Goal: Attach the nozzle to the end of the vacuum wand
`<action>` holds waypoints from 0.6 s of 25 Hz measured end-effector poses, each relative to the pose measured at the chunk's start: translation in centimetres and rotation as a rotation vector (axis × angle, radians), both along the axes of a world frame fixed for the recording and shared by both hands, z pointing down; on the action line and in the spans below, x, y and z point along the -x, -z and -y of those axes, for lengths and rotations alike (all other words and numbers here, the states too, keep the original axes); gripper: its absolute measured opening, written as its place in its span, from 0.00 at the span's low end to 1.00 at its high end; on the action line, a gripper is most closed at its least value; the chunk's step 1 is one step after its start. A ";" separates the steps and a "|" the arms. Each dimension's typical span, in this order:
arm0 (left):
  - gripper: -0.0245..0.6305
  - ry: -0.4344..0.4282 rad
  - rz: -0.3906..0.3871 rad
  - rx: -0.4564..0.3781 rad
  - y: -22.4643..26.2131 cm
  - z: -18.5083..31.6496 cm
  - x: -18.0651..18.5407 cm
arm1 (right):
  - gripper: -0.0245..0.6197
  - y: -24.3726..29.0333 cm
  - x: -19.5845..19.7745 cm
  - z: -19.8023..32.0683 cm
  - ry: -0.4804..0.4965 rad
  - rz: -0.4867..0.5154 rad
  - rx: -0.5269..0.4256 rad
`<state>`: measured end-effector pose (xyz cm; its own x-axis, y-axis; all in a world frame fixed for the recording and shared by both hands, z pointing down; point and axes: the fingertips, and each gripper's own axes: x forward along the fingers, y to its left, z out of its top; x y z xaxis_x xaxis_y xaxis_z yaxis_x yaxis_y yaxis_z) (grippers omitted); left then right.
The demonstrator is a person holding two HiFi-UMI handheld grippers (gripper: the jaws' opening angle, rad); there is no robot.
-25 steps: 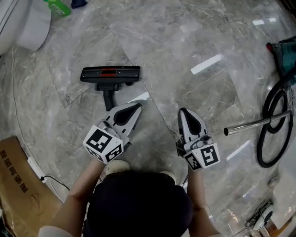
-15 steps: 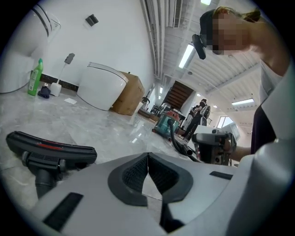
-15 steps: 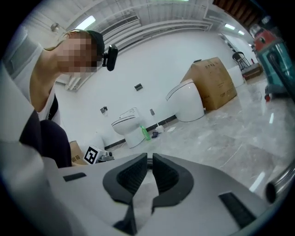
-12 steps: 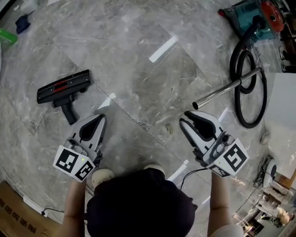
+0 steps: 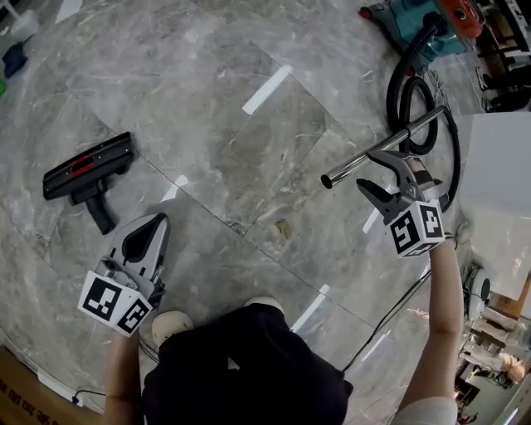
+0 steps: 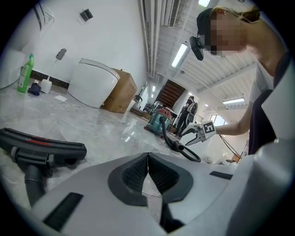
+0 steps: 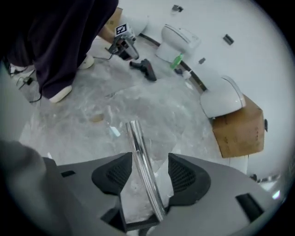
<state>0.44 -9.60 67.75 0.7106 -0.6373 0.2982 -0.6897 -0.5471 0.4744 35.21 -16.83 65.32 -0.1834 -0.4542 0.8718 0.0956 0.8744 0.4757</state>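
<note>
Marble floor (image 5: 207, 75) runs under both grippers. The nozzle (image 5: 87, 170), a black floor head with a red strip and a short black neck, lies flat at the left of the head view, well apart from the vacuum wand (image 5: 353, 164). The wand is a shiny metal tube; its open end points toward the middle of the floor, and its far end runs to a looped black hose (image 5: 454, 166) that leads to a teal vacuum cleaner (image 5: 419, 25) at the upper right.

The right gripper (image 5: 365, 169) reaches out to the wand near its open end. Its jaws have just been opening and now stand wide, with the tube passing between them. In the right gripper view the wand (image 7: 143, 166) crosses the gap at a slant, and a strip of floor shows between it and each pad, so neither presses on it.

The left gripper (image 5: 160, 220) is low at the lower left, near the nozzle's neck but not touching it. Its jaws are closed together with nothing between them. In the left gripper view the nozzle (image 6: 41, 147) sits on the floor to the left of the closed jaws
</note>
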 end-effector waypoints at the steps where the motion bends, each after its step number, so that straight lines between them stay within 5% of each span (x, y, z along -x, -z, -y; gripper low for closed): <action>1: 0.05 0.002 0.000 -0.002 0.1 -0.1 0.1 | 0.40 -1.1 -0.5 0.0 0.052 -0.065 0.007; 5: 0.05 0.016 0.008 -0.001 0.0 -0.8 0.9 | 0.40 -5.3 -2.7 0.5 0.192 -0.272 0.014; 8: 0.05 0.031 0.022 0.007 -0.3 -1.0 1.4 | 0.38 -6.8 -2.3 1.3 0.159 -0.252 0.045; 9: 0.05 0.036 0.025 0.008 -0.3 -1.0 1.5 | 0.29 -7.0 -2.0 1.5 0.149 -0.243 0.053; 15: 0.05 0.046 0.025 0.005 -0.3 -1.3 1.6 | 0.29 -6.9 -0.8 2.0 0.111 -0.199 0.054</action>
